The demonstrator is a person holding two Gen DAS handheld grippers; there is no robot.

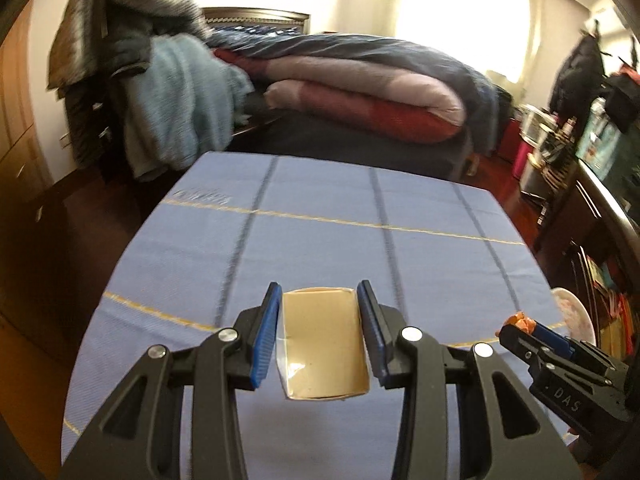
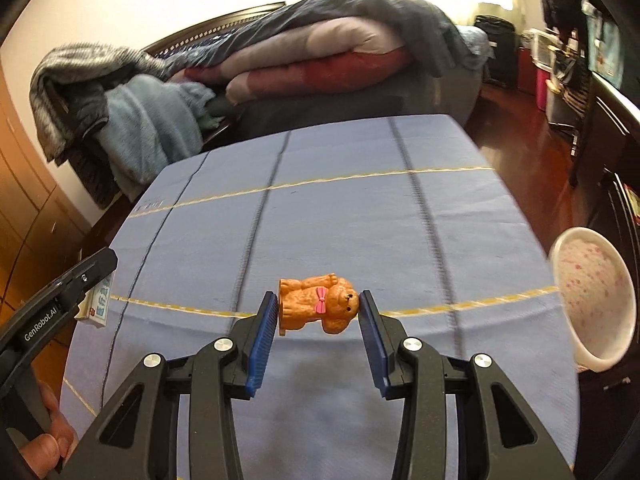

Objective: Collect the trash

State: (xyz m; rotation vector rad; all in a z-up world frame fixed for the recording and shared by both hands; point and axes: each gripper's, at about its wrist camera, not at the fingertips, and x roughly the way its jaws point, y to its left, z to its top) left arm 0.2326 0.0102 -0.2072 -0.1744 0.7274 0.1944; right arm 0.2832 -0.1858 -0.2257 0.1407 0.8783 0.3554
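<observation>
1. Left gripper [image 1: 318, 332] clamped on an open cardboard box [image 1: 324, 344], blue fingers [image 1: 264, 340] pressed to its two sides, box held above the blue tabletop [image 1: 320, 220]; from the right wrist view, printed lettering visible on the box's outer face.
2. Right gripper [image 2: 318, 328] clamped on a small orange toy dog [image 2: 318, 306] with a pink bow, lying sideways between the fingers [image 2: 262, 344], just above the cloth.
3. White speckled bowl [image 2: 596, 300] at the right edge of the tabletop, tilted with its mouth toward the camera; probably the collecting vessel, though not certain.
4. No other loose pieces visible on the cloth in either view.
5. Judged progress: both items picked up, neither dropped anywhere yet. Left to do: carrying box and toy to the bowl or another bin and letting go.
</observation>
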